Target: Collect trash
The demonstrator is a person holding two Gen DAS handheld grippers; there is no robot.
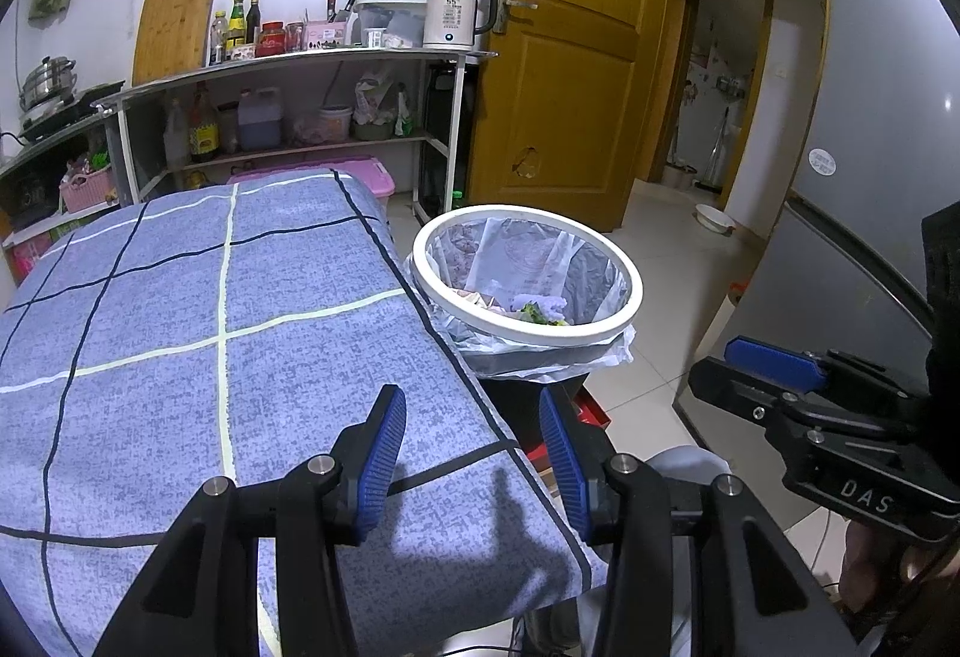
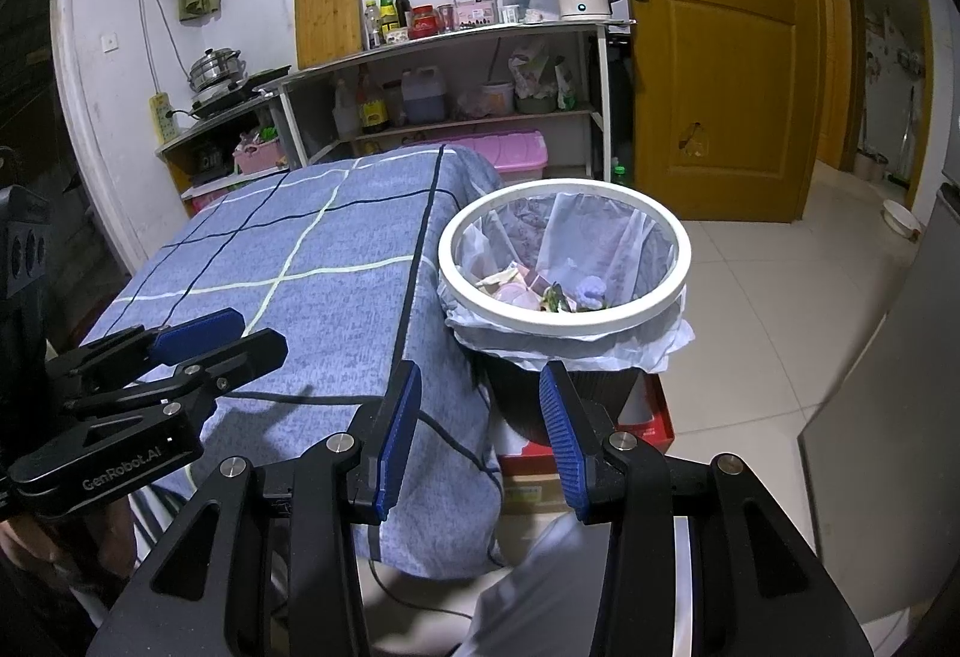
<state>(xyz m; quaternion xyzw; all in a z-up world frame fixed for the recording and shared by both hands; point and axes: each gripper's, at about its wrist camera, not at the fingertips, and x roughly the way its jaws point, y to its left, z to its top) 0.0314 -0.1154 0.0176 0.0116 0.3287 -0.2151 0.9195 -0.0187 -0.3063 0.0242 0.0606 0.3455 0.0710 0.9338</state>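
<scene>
A dark trash bin with a white rim (image 1: 633, 291) (image 2: 681, 261) and a plastic liner stands right of the table. Scraps of trash (image 2: 540, 294) lie in its bottom; they also show in the left wrist view (image 1: 528, 309). My left gripper (image 1: 474, 438) is open and empty over the table's near right edge. It also shows at the left of the right wrist view (image 2: 219, 336). My right gripper (image 2: 480, 423) is open and empty, low in front of the bin. It also shows at the right of the left wrist view (image 1: 744, 366).
The table is covered by a blue checked cloth (image 1: 180, 333) (image 2: 312, 267). The bin rests on a red box (image 2: 657, 426). Behind are a shelf with bottles and a kettle (image 1: 459, 12), a pink storage box (image 2: 510, 153), a wooden door (image 1: 576, 57) and a grey fridge (image 1: 852, 237) at the right.
</scene>
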